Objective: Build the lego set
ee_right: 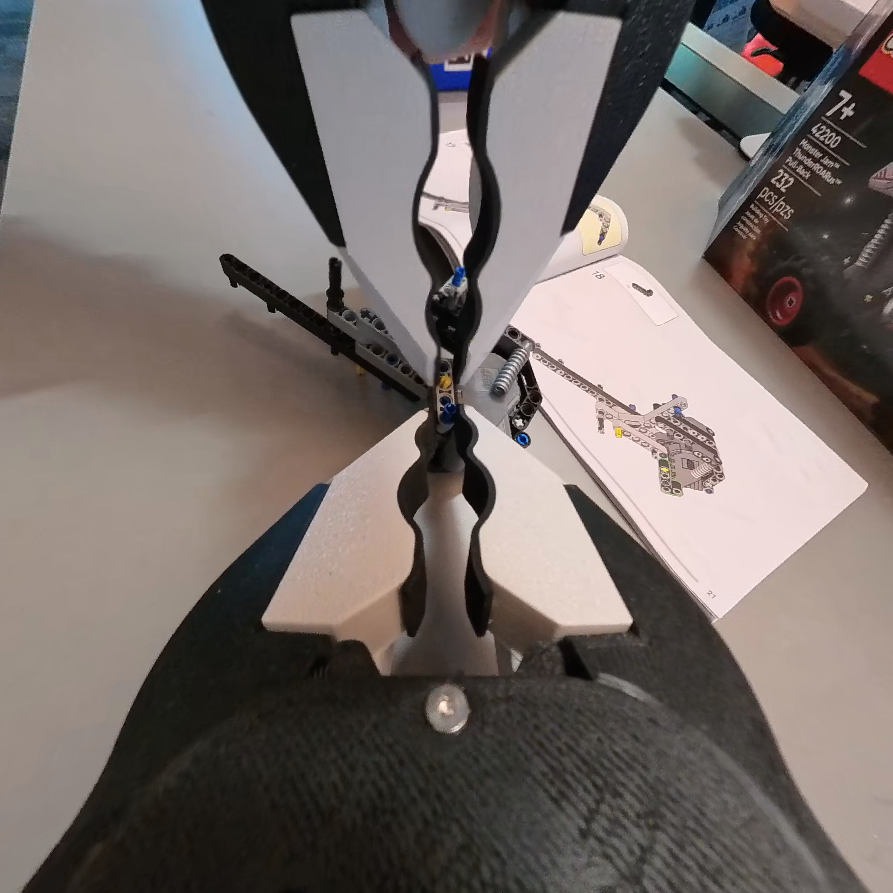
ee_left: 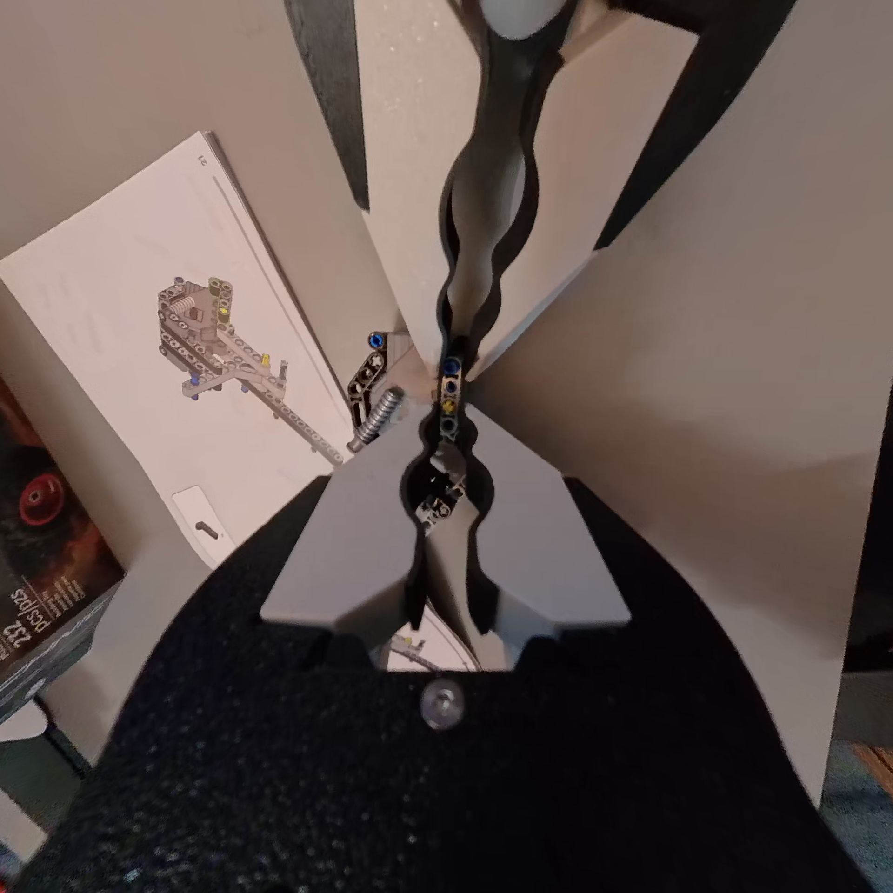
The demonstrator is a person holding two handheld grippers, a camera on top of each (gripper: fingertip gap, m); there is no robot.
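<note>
Left hand-held gripper [ee_left: 452, 415] & right hand-held gripper [ee_right: 447, 410] meet tip to tip, both clamped on a grey beam [ee_right: 444, 394] of the lego build [ee_right: 367, 338], just above counter [ee_right: 145, 483] middle, beside open manual [ee_right: 676, 435]; set box [ee_right: 821, 217] at counter's edge.

The left hand-held gripper [ee_left: 452, 415] pinches a short grey beam [ee_left: 450, 396] with blue and yellow pins, part of the lego assembly [ee_left: 386, 381]. The right hand-held gripper [ee_left: 459, 338] meets it tip to tip, clamped on the same beam. An open instruction booklet [ee_left: 145, 367] lies on the table [ee_left: 96, 121], touching the assembly's grey spring [ee_left: 381, 408]; the set's box [ee_left: 43, 555] stands near the booklet.
</note>
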